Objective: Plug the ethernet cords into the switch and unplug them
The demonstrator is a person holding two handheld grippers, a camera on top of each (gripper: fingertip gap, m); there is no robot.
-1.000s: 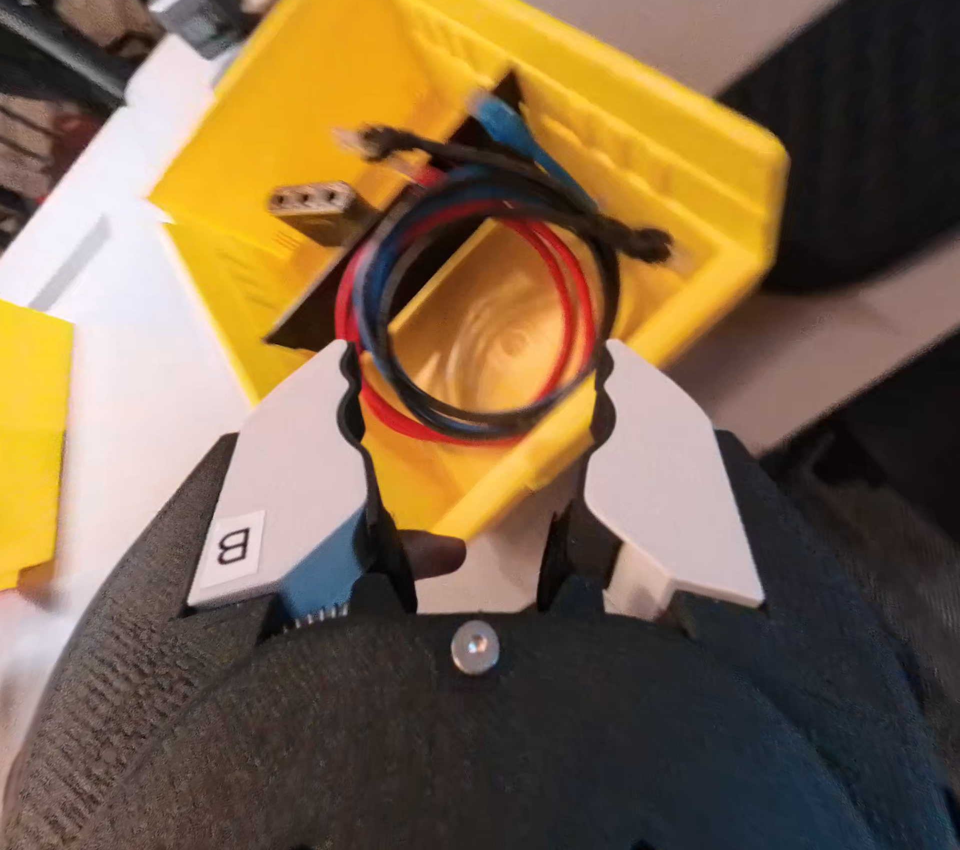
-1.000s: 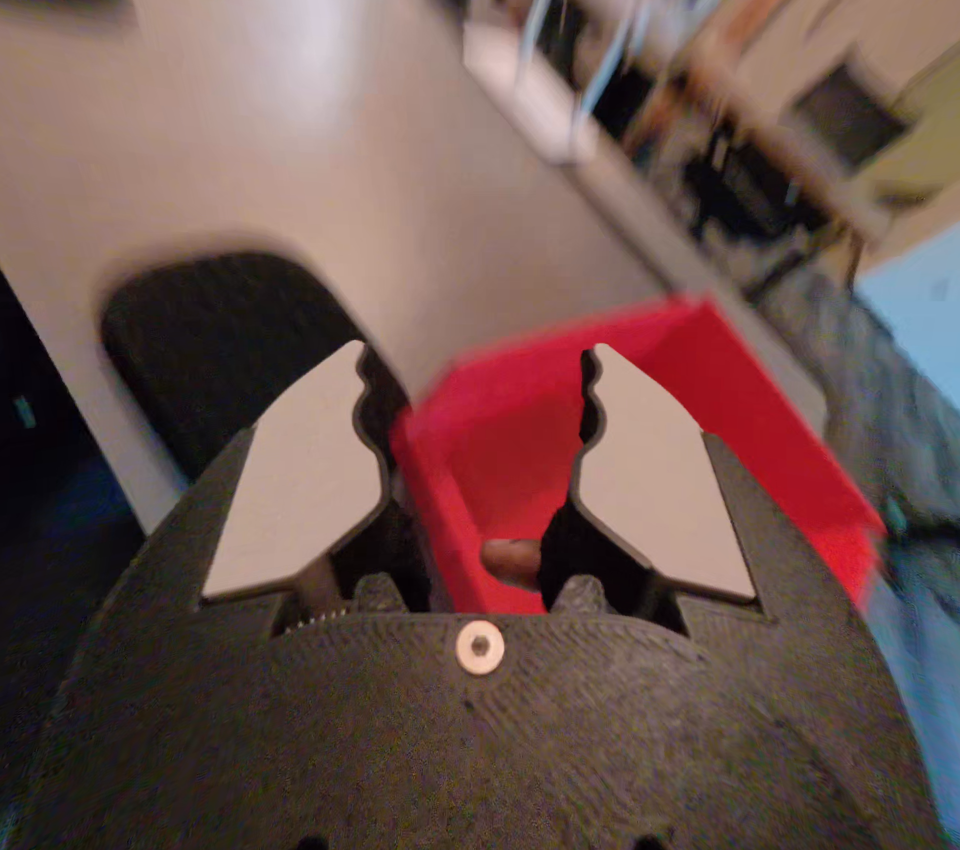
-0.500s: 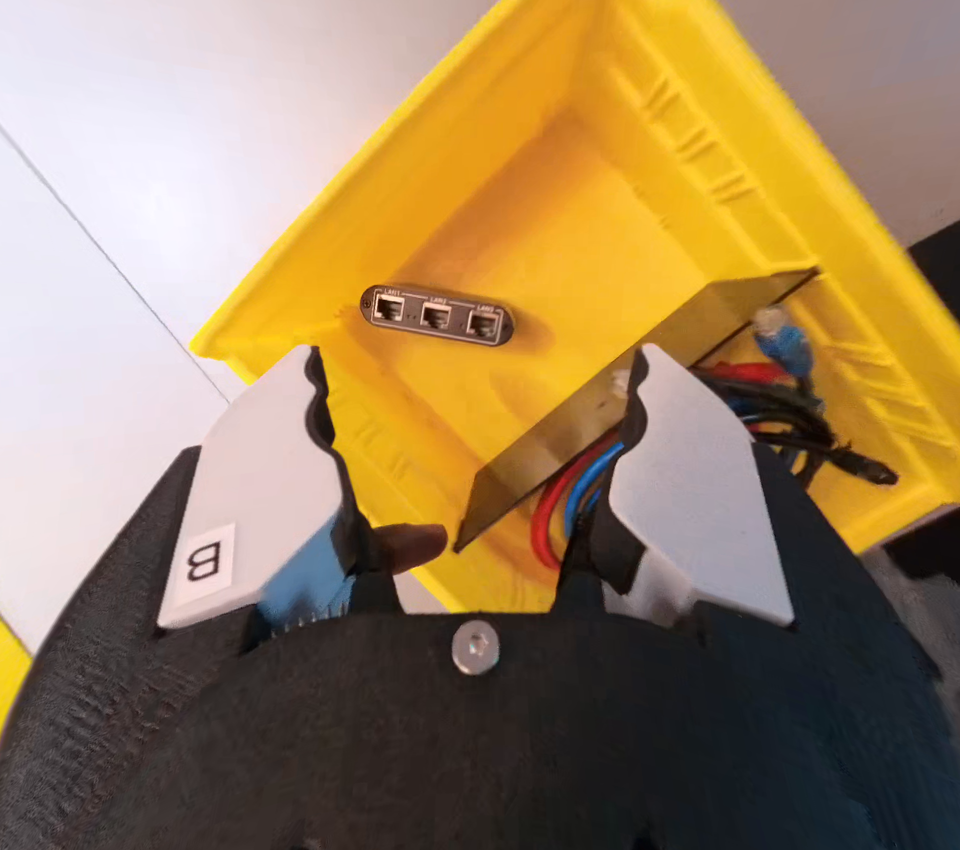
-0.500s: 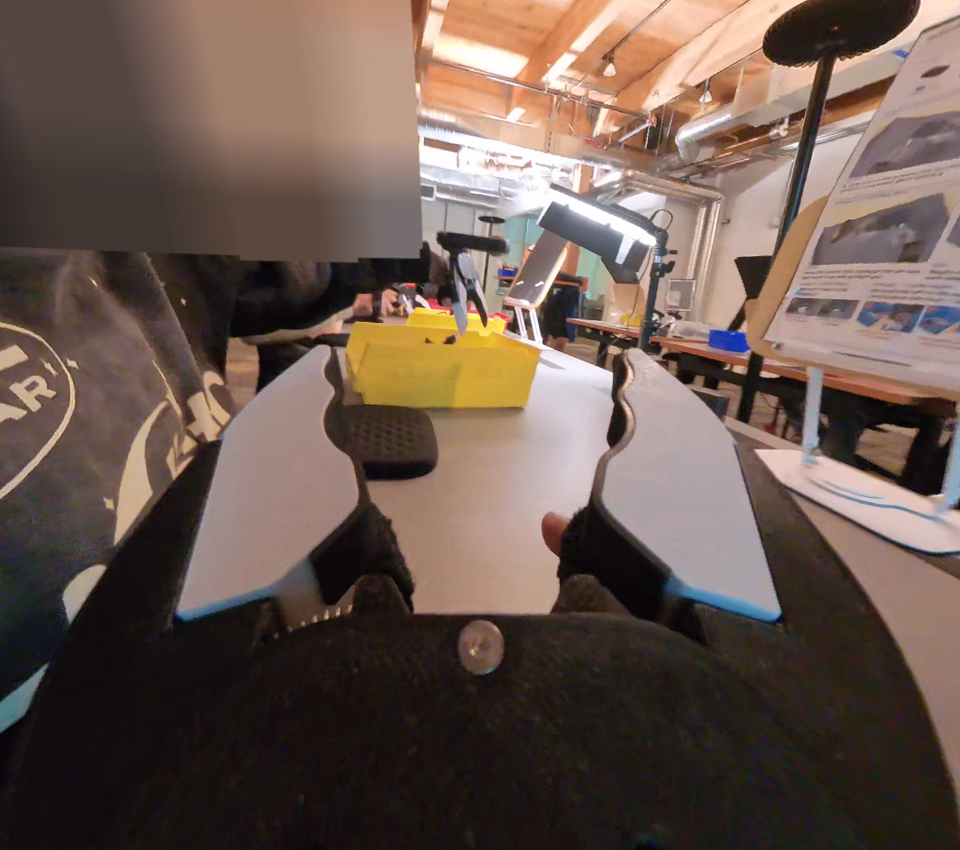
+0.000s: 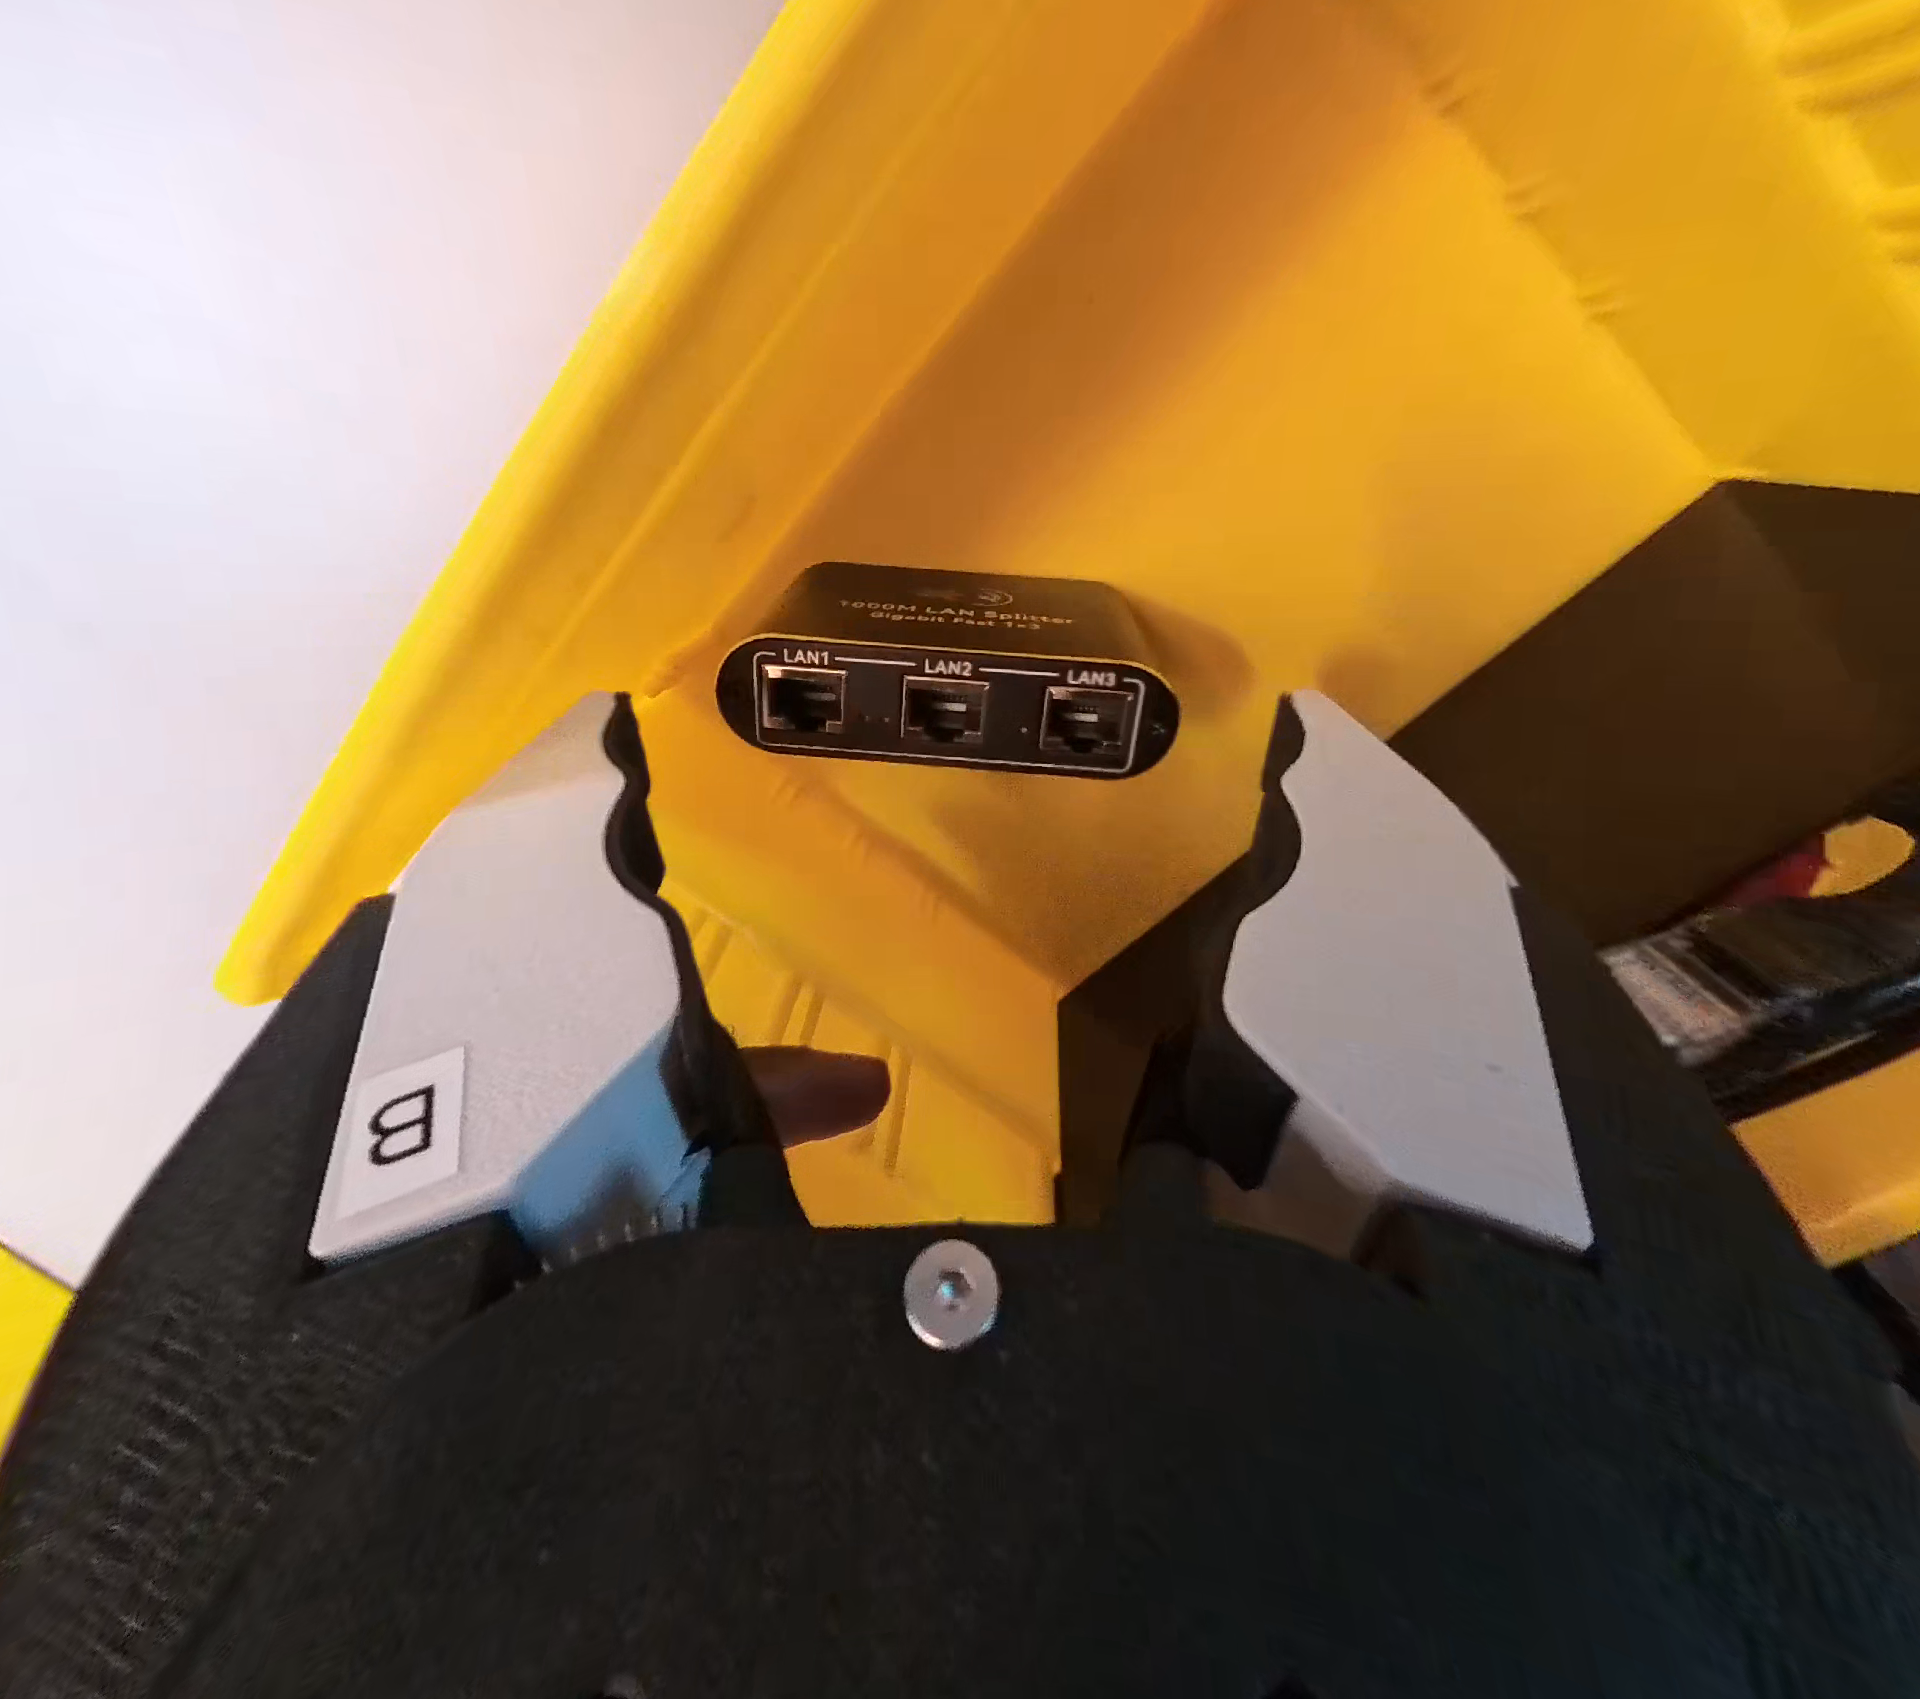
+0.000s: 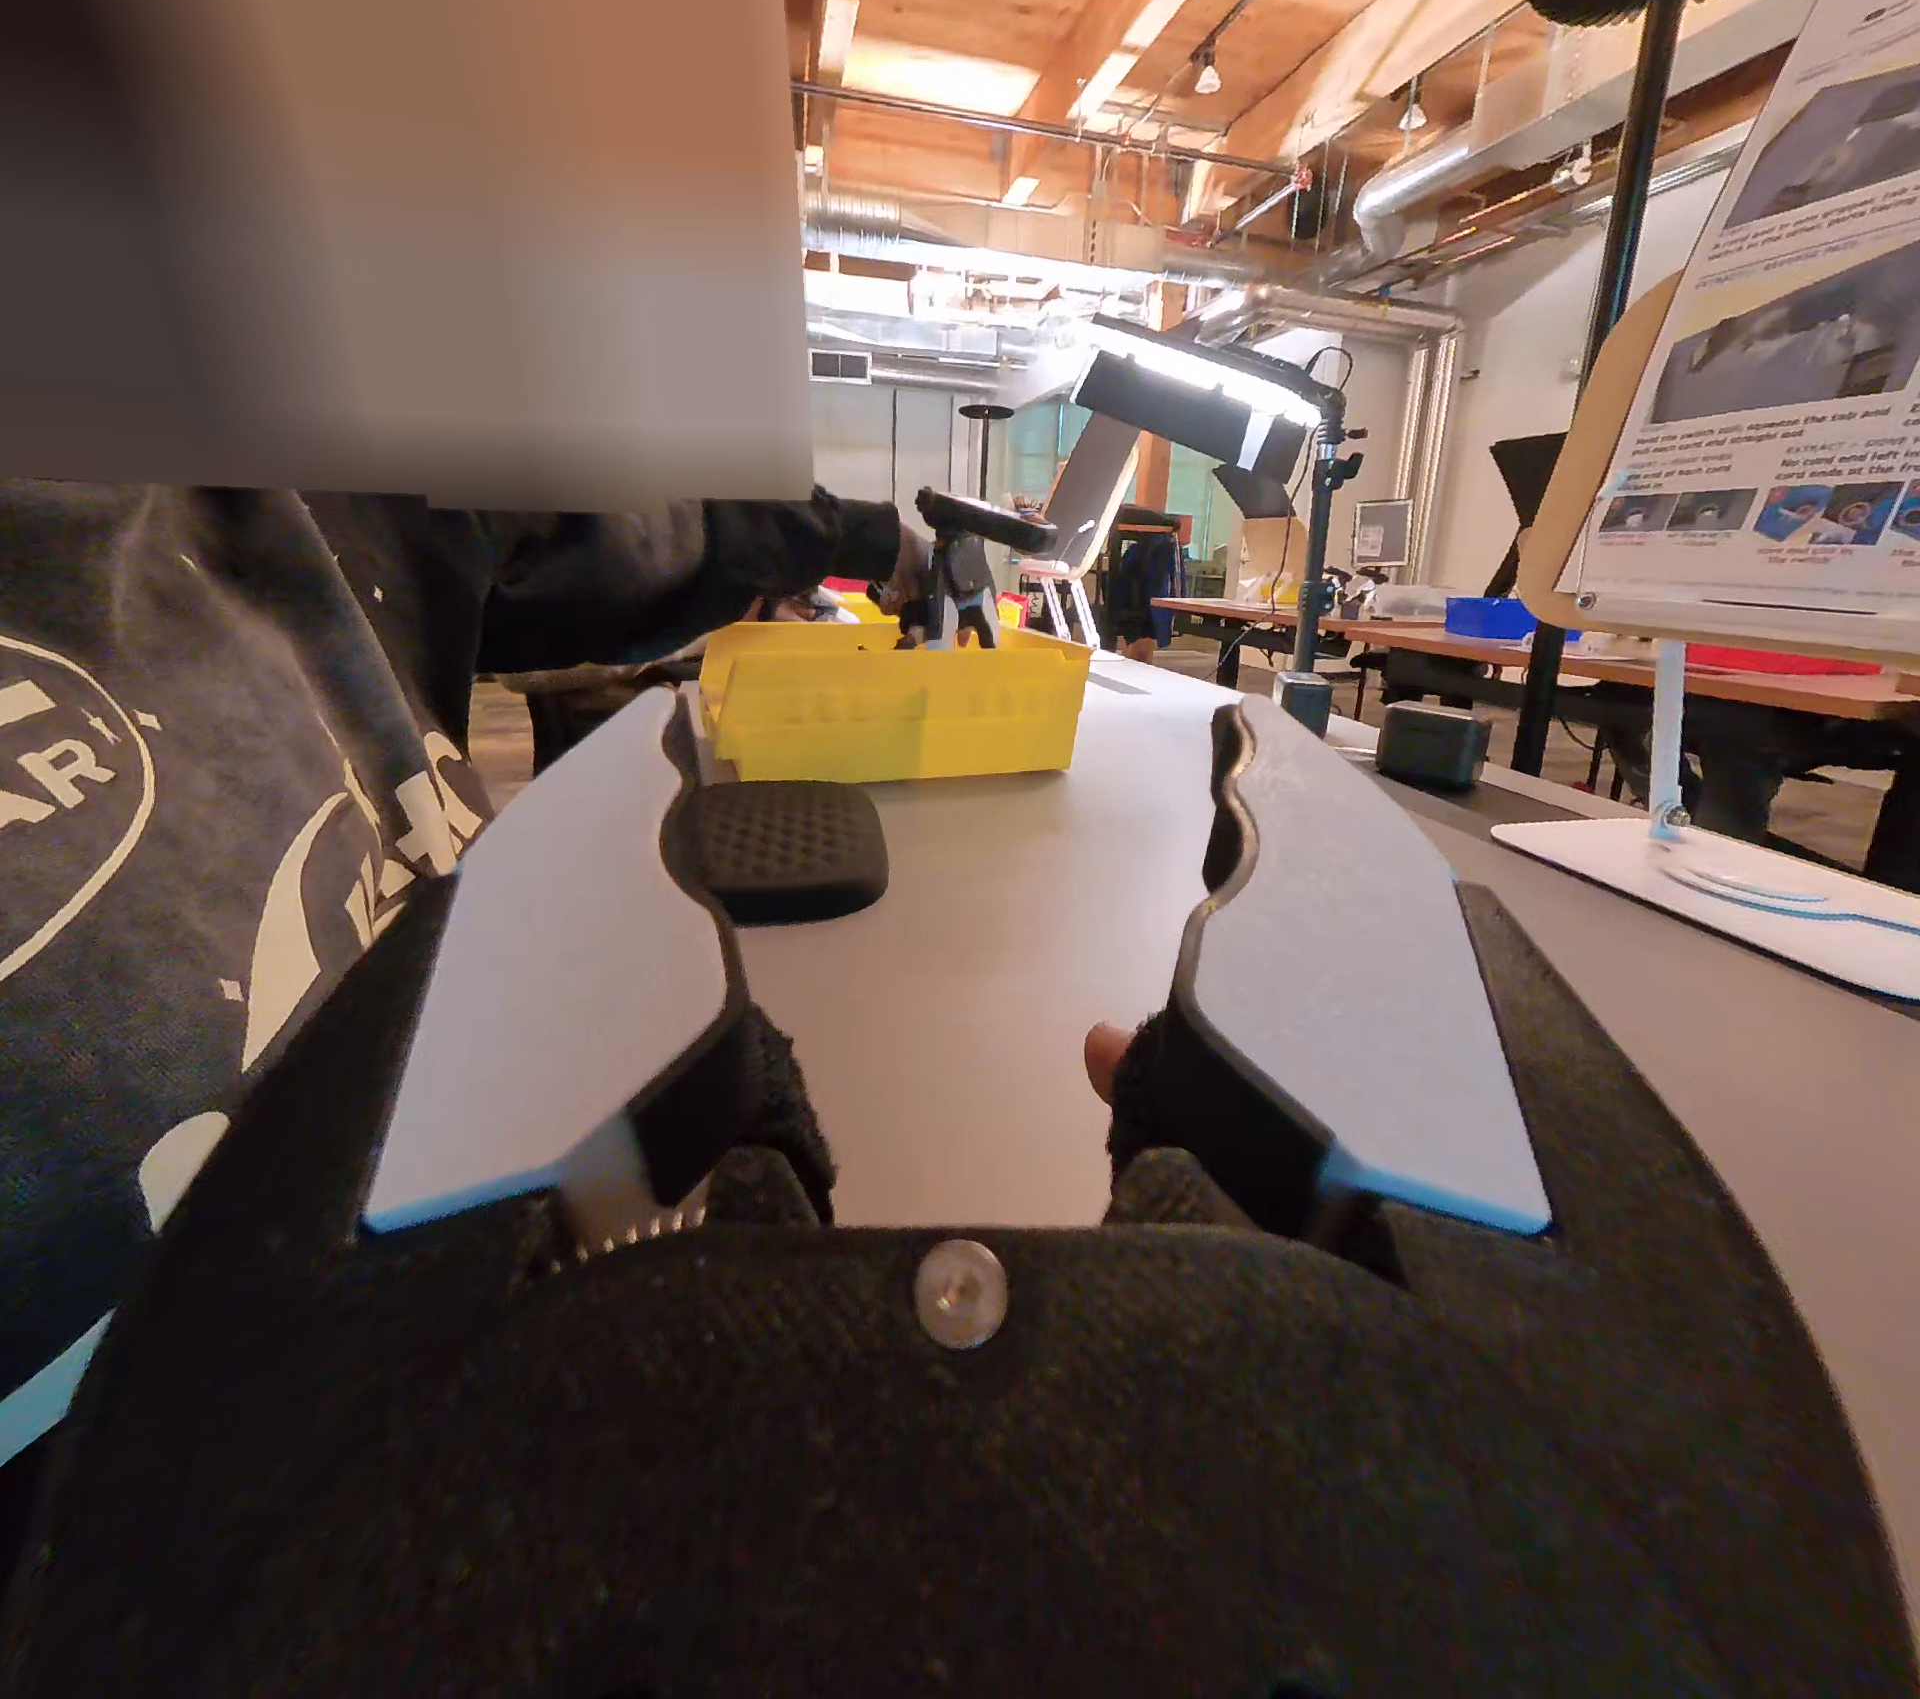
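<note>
Grey tabletop [image 6: 966, 1005] lay under my right gripper [image 6: 951, 735], in a workshop with exposed timber beams overhead and more benches beyond.

Risks, as I judged them:
- The switch [image 5: 945, 693] sat loose on the floor of the yellow bin [image 5: 1195, 319], close to the bin's side wall. A closing grip from the left could push it against that wall or skew it, because nothing pinned it down.
- All three ports faced my left gripper [image 5: 951, 714] and looked empty. Seating a plug later would call for the switch to be held square; a tilted hold could jam the latch.
- The cords [image 5: 1787, 870] showed only as a red and dark blur past the black divider [image 5: 1621, 662], in the next compartment. Their plugs could not be made out, so reaching for one blind could snag the bundle.

Finger state, nearest first:
- Left gripper: jaws spread wide, holding nothing. The tips stood just short of the switch, one off each end of it, apart from it.
- Right gripper: jaws likewise spread wide and empty, low over the table, touching nothing. A black textured pad [image 6: 779, 849] lay just past its left fingertip. Farther off stood the yellow bin, with the left gripper reaching down into it, well apart from my right.
</note>
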